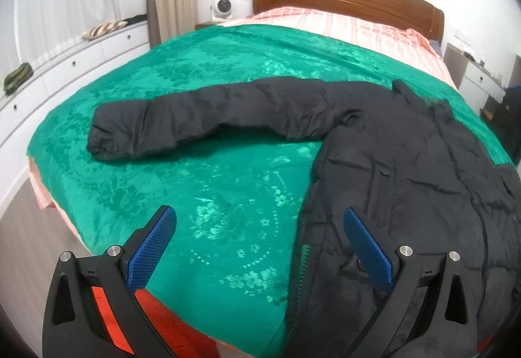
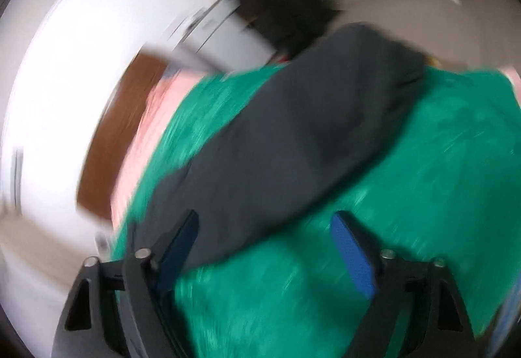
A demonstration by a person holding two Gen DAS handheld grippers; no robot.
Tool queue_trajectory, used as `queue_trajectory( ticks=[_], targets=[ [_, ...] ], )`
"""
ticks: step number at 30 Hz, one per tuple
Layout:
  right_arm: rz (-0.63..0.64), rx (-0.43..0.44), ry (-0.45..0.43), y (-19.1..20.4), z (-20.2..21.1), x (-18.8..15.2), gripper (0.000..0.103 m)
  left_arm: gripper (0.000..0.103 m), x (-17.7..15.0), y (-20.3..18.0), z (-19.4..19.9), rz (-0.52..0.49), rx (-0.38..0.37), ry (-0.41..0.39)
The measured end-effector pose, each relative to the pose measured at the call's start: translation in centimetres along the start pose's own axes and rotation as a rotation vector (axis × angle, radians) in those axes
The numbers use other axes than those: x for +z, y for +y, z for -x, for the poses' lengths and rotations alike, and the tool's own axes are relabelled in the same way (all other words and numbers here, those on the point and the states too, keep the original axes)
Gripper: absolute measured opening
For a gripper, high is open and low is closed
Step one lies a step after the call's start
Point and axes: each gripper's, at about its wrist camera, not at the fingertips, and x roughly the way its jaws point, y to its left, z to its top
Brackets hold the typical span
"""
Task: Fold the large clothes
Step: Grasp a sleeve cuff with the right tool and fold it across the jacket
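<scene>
Lying spread across the green blanket (image 1: 202,182) on the bed is the black padded jacket (image 1: 407,169), one sleeve (image 1: 195,120) stretching out to the left. The left gripper (image 1: 260,247) is hovering at the near edge, jaws wide apart and gripping nothing. The right gripper (image 2: 263,247) is showing in a heavily blurred view, jaws apart and empty, the other sleeve (image 2: 293,136) lying beyond them.
</scene>
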Motion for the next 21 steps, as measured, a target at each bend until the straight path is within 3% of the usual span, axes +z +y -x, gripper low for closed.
queue_trajectory(
  ticks=[3, 5, 6, 7, 9, 11, 14, 17, 19, 21],
  targets=[
    [-0.123, -0.003, -0.048, -1.6, -0.7, 2.2, 0.071, 0.102, -0.1, -0.1, -0.6, -0.002, 0.021, 0.004],
    [-0.165, -0.047, -0.076, -2.2, -1.3, 3.4, 0.054, 0.102, -0.2, -0.3, -1.2, -0.003, 0.029, 0.014],
    [-0.148, -0.083, -0.080, -2.0, -1.4, 3.9, 0.029, 0.102, -0.4, -0.4, -1.5, -0.002, 0.030, 0.019],
    [-0.114, -0.121, -0.088, -1.3, -1.4, 4.2, 0.018, 0.102, -0.5, -0.5, -1.7, -0.003, 0.031, 0.022],
    [-0.024, -0.142, -0.118, 1.6, -0.4, 4.7, 0.013, 0.102, -0.8, -0.5, -1.7, -0.011, 0.024, 0.018],
    [0.116, -0.101, -0.163, 7.1, 1.3, 4.6, 0.013, 0.102, -1.1, -0.5, -1.7, -0.018, 0.025, 0.013],
    [0.427, 0.007, -0.226, 18.7, 4.2, 2.0, 0.013, 0.102, -1.2, -0.2, -2.4, 0.001, 0.015, 0.027],
    [0.724, 0.164, -0.243, 30.7, 5.8, -3.7, 0.013, 0.102, -1.3, 0.0, -2.6, 0.019, -0.003, 0.030],
    [0.890, 0.270, -0.190, 38.0, 5.3, -9.4, 0.013, 0.102, -1.5, 0.1, -2.5, 0.017, -0.006, 0.022],
    [1.002, 0.334, -0.135, 42.7, 3.7, -14.9, 0.013, 0.102, -1.7, 0.2, -2.3, 0.013, -0.009, 0.016]
  ],
)
